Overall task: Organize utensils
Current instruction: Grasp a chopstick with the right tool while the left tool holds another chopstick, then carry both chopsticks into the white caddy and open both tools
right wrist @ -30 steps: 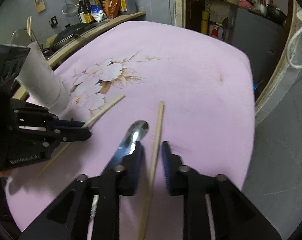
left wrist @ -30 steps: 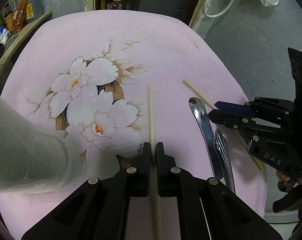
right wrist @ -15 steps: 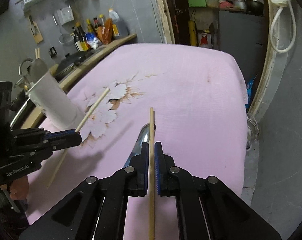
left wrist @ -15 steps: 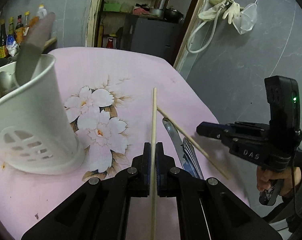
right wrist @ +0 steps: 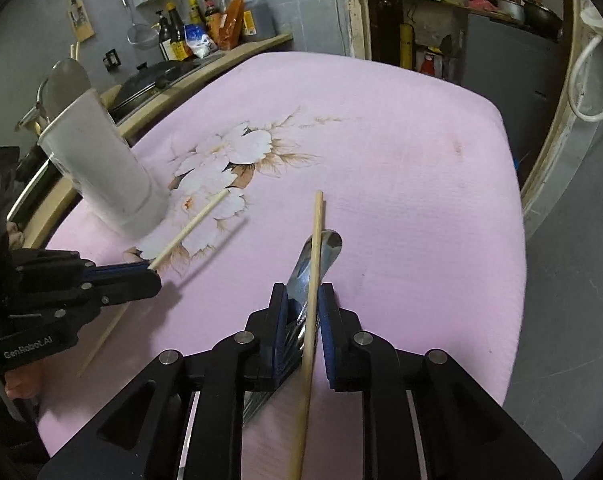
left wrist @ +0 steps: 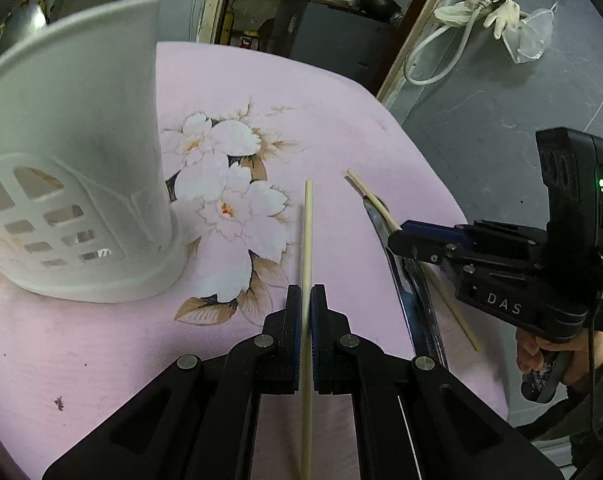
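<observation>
Utensil holder of white perforated plastic (left wrist: 81, 160) now stands closer to our left gripper (left wrist: 306, 308), clamped on a pale wooden chopstick (left wrist: 307, 240). Our right gripper (right wrist: 305, 304) has parted narrowly, so the second chopstick (right wrist: 317, 232) lies loose over the steel spoon (right wrist: 331, 242) and likely needs regripping.

Two pale wooden chopsticks (left wrist: 307, 240) (right wrist: 314, 264) sat pinched off the pink cloth, a shiny metal spoon (right wrist: 319, 254) lay flat below, and the white slotted holder (left wrist: 73, 168) stood upright nearby.

white utensil holder (left wrist: 81, 168) blocks far left, spoon (right wrist: 321, 256) under right gripper (right wrist: 303, 300), open cloth (right wrist: 401, 184) ahead
</observation>
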{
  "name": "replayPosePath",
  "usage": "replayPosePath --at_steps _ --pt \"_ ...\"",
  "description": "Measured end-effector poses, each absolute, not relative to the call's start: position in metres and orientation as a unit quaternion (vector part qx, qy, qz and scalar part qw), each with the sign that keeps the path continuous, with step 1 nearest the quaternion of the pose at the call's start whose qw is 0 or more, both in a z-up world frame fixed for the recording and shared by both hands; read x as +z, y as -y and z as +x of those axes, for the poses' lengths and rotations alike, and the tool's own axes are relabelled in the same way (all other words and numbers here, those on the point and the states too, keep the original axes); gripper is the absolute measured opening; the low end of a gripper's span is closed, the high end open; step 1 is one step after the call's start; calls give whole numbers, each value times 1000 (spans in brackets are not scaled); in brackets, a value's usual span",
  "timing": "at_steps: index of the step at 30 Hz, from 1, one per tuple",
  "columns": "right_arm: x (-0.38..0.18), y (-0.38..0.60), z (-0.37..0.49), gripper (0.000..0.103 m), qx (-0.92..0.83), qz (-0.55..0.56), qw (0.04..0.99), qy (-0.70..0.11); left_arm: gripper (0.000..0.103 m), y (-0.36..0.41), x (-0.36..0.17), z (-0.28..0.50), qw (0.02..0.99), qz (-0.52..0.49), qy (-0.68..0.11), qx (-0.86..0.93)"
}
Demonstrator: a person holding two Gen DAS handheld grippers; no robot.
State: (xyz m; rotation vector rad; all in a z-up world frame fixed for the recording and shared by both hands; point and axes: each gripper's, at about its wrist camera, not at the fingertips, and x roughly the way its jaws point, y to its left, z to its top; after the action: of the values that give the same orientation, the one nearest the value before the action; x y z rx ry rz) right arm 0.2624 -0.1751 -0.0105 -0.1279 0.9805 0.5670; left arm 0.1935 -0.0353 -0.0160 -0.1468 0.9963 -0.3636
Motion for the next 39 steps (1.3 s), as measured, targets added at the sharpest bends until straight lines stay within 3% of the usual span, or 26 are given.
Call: replayPosePath --at_steps 4,10,19,39 --pt "-15 170 269 14 280 -56 835 -471 3 33 -16 196 856 -76 -480 -176" --pt "-19 187 273 3 285 23 833 -474 3 24 -19 201 849 -92 -489 -176" --pt "-5 219 253 3 271 90 855 -434 3 22 -9 191 864 -88 -457 -190" --pt "86 179 170 3 285 65 944 -153 3 -6 96 123 961 -104 -208 -152"
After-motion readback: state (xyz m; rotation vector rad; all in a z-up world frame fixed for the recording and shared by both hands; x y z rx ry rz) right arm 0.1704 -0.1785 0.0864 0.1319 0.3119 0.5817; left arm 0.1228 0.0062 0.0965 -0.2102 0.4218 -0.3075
